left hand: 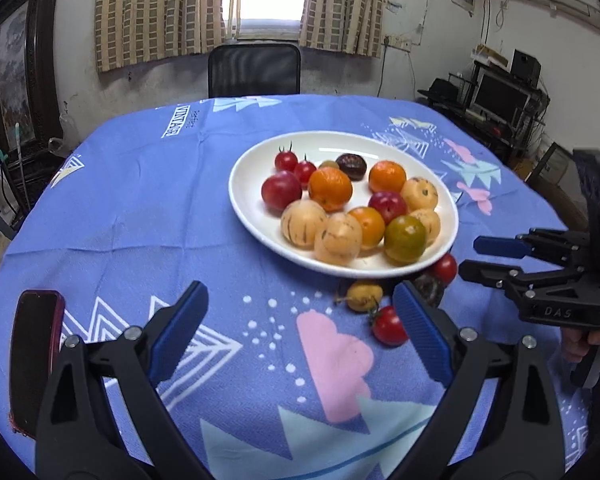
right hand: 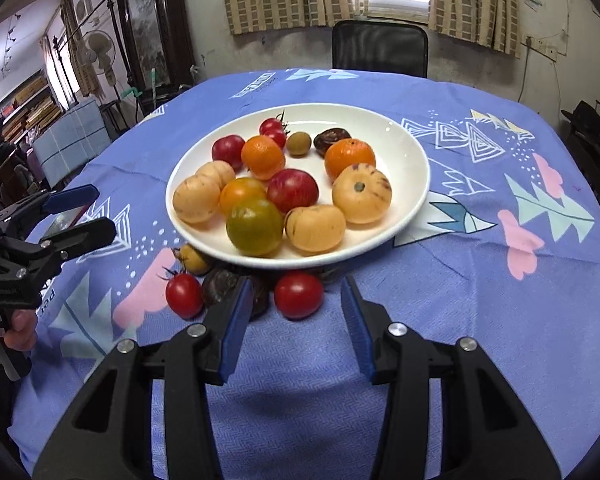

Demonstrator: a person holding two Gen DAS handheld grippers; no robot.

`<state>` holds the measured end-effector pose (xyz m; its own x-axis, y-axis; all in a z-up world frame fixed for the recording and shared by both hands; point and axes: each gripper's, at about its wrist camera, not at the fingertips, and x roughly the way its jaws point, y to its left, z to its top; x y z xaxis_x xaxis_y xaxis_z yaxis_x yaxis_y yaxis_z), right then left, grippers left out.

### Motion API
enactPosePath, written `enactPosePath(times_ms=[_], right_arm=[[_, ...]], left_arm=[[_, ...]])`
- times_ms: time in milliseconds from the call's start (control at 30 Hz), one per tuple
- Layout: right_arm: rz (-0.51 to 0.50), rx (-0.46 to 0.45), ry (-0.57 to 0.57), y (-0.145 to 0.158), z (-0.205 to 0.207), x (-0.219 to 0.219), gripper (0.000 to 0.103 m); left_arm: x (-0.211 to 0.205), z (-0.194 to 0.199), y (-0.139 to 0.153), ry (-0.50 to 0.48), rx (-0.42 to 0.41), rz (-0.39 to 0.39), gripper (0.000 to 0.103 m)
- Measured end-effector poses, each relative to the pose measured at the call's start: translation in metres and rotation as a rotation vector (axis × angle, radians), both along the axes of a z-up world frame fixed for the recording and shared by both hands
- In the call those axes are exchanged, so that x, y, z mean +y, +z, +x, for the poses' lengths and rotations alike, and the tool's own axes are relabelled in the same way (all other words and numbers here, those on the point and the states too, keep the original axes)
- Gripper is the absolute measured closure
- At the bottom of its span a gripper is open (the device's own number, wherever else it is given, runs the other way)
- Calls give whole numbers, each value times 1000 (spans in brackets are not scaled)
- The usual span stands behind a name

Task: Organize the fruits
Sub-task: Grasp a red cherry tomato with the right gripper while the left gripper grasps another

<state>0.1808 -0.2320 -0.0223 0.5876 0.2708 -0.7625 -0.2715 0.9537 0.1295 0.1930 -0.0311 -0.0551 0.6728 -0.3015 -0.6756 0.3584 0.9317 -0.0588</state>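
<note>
On the plate [right hand: 416, 196] most fruit is already sitting — four loose pieces [right hand: 299, 294] are waiting; right gripper [right hand: 296, 316] and left gripper [left hand: 300, 320] are gaping wide, holding nothing.

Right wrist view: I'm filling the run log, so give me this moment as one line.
left gripper: open, empty | right gripper: open, nearing red tomato | plate: most fruit in | beside plate: four fruits on cloth

The blue tablecloth [left hand: 140, 200] bears the white printed word "VINTAGE" near its far edge. The right gripper [left hand: 496, 258], seen from the left wrist, has "DAS" moulded on its black body.
</note>
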Motion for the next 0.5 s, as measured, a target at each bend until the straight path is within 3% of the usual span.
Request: enactPosePath(times_ms=[167,500], right_arm=[[-68,11,12,-9,2,7,56],[-27,25,-30,-16,14,1,58]], left_arm=[[-12,-6,-4,-40,-13,54,7],[-15,-6,-6,-48,-2,62,7]])
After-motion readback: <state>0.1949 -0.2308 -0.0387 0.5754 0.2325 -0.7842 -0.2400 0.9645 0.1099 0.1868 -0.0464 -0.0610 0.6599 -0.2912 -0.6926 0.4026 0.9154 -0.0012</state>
